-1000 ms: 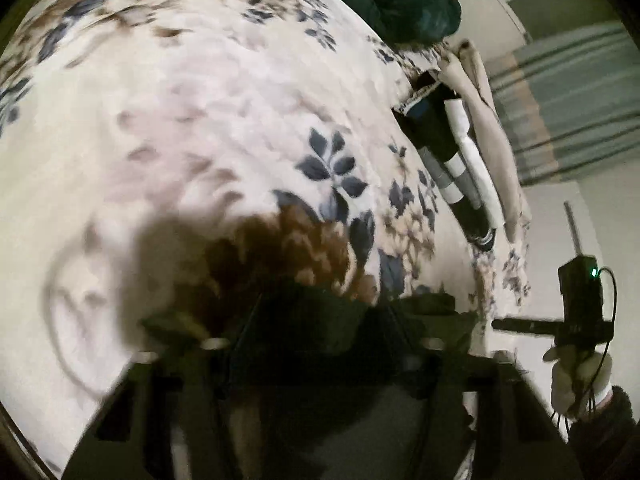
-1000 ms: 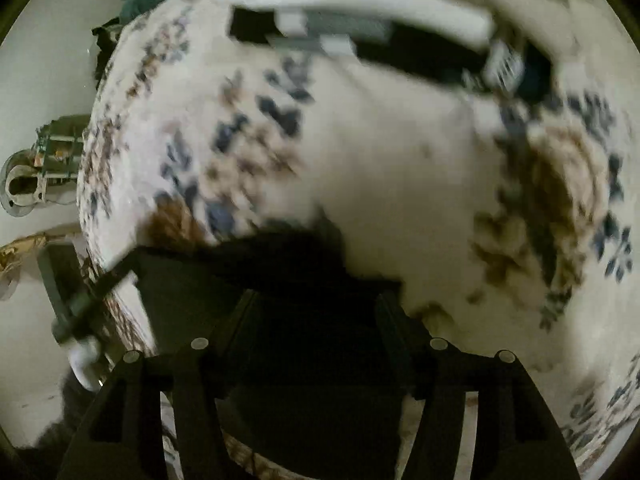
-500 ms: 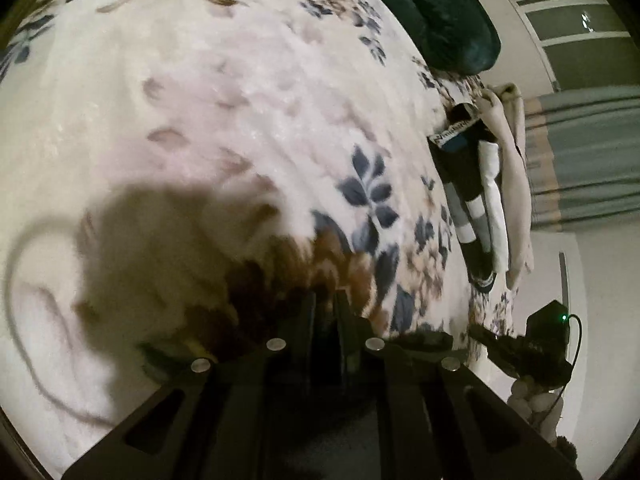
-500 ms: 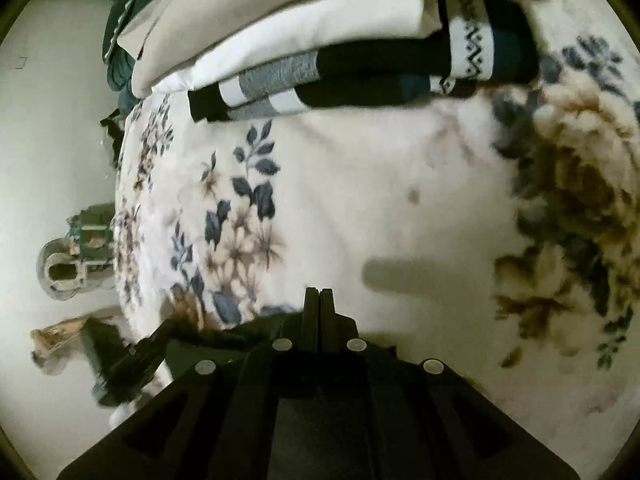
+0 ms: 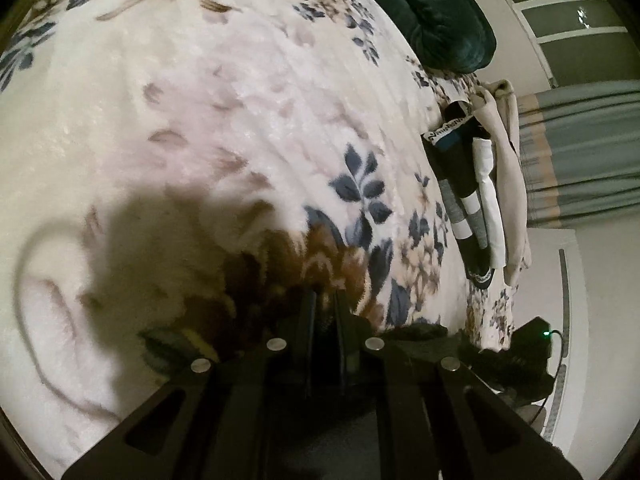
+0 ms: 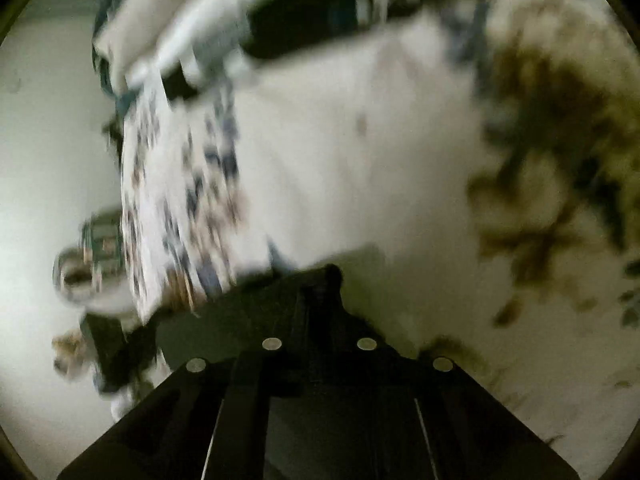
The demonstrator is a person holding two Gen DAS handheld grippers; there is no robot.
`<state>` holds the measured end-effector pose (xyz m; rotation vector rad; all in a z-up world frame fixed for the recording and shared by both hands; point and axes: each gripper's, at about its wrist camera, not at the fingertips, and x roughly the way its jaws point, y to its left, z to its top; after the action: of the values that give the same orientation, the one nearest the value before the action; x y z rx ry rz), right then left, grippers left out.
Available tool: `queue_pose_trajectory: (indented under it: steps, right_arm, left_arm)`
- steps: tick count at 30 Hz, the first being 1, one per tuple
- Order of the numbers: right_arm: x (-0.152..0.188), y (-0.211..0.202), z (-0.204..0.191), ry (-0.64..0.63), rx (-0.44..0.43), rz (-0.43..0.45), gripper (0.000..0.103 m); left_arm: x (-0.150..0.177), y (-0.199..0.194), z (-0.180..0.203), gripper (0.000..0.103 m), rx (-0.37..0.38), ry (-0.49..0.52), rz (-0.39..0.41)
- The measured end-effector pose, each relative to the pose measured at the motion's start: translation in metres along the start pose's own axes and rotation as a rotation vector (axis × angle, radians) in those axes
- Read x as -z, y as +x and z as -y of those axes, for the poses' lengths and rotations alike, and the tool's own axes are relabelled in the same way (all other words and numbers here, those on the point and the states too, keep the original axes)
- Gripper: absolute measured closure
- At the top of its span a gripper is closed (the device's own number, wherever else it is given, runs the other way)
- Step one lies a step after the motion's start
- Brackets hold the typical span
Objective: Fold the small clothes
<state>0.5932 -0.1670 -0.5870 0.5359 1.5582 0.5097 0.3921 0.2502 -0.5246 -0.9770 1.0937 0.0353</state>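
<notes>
No containers in either view. We are working over a bed covered by a cream plush blanket with blue and brown flowers [image 5: 248,120].

We are holding the left gripper [image 5: 324,300] low over the blanket, jaws standing narrow with a thin gap between them, nothing visibly held. A dark garment edge [image 5: 416,330] is lying just beside its right side, near the bed edge; we cannot tell what it is.

We are seeing the right gripper [image 6: 320,292] in heavy motion blur. Something dark is sitting at its tips, and we cannot tell how the jaws stand or whether they are gripping it.

The stack of folded clothes, black, grey, white and beige [image 5: 480,184], is sitting at the bed's far right edge, well apart from the left gripper. The right view is showing the same stack [image 6: 256,28] at the top.

A dark green velvet cushion [image 5: 440,12] is lying at the bed's far end. Between the left gripper, the stack and the cushion, the blanket is lying flat and open. Past the right edge, the floor is dropping away, with grey striped curtains [image 5: 580,152] beyond.
</notes>
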Motion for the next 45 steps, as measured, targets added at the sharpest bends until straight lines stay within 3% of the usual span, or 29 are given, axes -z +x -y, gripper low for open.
queue_pose_trajectory:
  steps: [3, 7, 8, 9, 10, 11, 12, 15, 18, 22, 23, 24, 28, 30, 32, 34, 35, 36, 38, 40, 45]
  right_arm:
    - [-0.006, 0.000, -0.009, -0.033, 0.055, 0.048, 0.096]
    - [-0.012, 0.033, -0.001, -0.022, 0.103, -0.070, 0.094]
    - [-0.014, 0.033, 0.000, -0.013, 0.105, -0.093, 0.088]
    - [-0.015, 0.030, 0.002, 0.009, 0.095, -0.114, 0.079]
    - [-0.012, 0.020, 0.006, 0.036, 0.081, -0.127, 0.072]
    - [-0.009, 0.010, 0.008, 0.037, 0.076, -0.121, 0.053]
    - [-0.003, -0.002, 0.009, 0.029, 0.081, -0.110, 0.043]
    - [0.029, -0.044, 0.025, 0.037, 0.106, -0.085, 0.041]
    - [0.073, -0.061, 0.053, 0.115, 0.079, -0.139, 0.041]
    - [0.128, -0.047, 0.085, 0.247, 0.030, -0.200, 0.041]
    - [0.138, -0.042, 0.087, 0.272, -0.008, -0.193, 0.053]
    - [0.146, -0.039, 0.087, 0.283, -0.040, -0.173, 0.091]
    - [0.170, -0.058, 0.072, 0.275, -0.016, -0.045, 0.092]
    - [0.177, -0.068, 0.072, 0.279, 0.026, -0.021, 0.097]
    - [0.179, -0.065, 0.084, 0.277, 0.066, -0.055, 0.096]
    - [0.173, -0.052, 0.094, 0.294, 0.029, -0.108, 0.092]
    - [0.167, -0.048, 0.097, 0.302, -0.020, -0.132, 0.082]
    - [0.160, -0.047, 0.099, 0.291, -0.075, -0.145, 0.060]
    - [0.141, -0.046, 0.097, 0.233, -0.152, -0.128, 0.030]
    - [0.119, -0.033, 0.095, 0.180, -0.226, -0.143, 0.027]
    - [0.088, 0.027, 0.070, 0.039, -0.318, -0.313, 0.027]
  left_arm:
    - [-0.004, 0.008, -0.004, 0.097, -0.005, -0.016, -0.011]
    - [-0.007, 0.017, -0.005, 0.094, -0.007, -0.028, -0.045]
    - [-0.008, 0.017, -0.005, 0.094, -0.001, -0.039, -0.055]
    - [-0.008, 0.013, -0.005, 0.085, 0.005, -0.049, -0.062]
    - [-0.008, 0.007, -0.004, 0.070, 0.005, -0.050, -0.060]
    - [-0.006, -0.002, -0.001, 0.061, 0.013, -0.035, -0.047]
    - [-0.004, -0.010, 0.001, 0.046, 0.016, -0.017, -0.027]
    - [0.014, -0.039, 0.005, 0.042, -0.003, 0.024, 0.023]
    - [0.044, -0.055, 0.001, 0.042, -0.039, 0.022, 0.023]
    - [0.083, -0.058, -0.009, 0.042, -0.101, 0.008, -0.004]
    - [0.090, -0.056, -0.012, 0.042, -0.111, -0.001, -0.014]
    - [0.096, -0.053, -0.015, 0.042, -0.116, -0.016, -0.027]
    - [0.113, -0.048, -0.021, 0.042, -0.117, -0.044, -0.063]
    - [0.115, -0.046, -0.019, 0.042, -0.113, -0.037, -0.068]
    - [0.113, -0.042, -0.017, 0.042, -0.103, -0.018, -0.074]
    - [0.109, -0.035, -0.016, 0.042, -0.089, -0.002, -0.085]
    - [0.107, -0.030, -0.016, 0.042, -0.070, 0.008, -0.098]
    - [0.105, -0.025, -0.016, 0.042, -0.055, 0.018, -0.109]
    - [0.102, -0.019, -0.016, 0.040, -0.026, 0.038, -0.117]
    - [0.099, -0.009, -0.017, 0.036, 0.016, 0.052, -0.128]
    - [0.094, 0.004, -0.021, 0.029, 0.092, 0.062, -0.152]
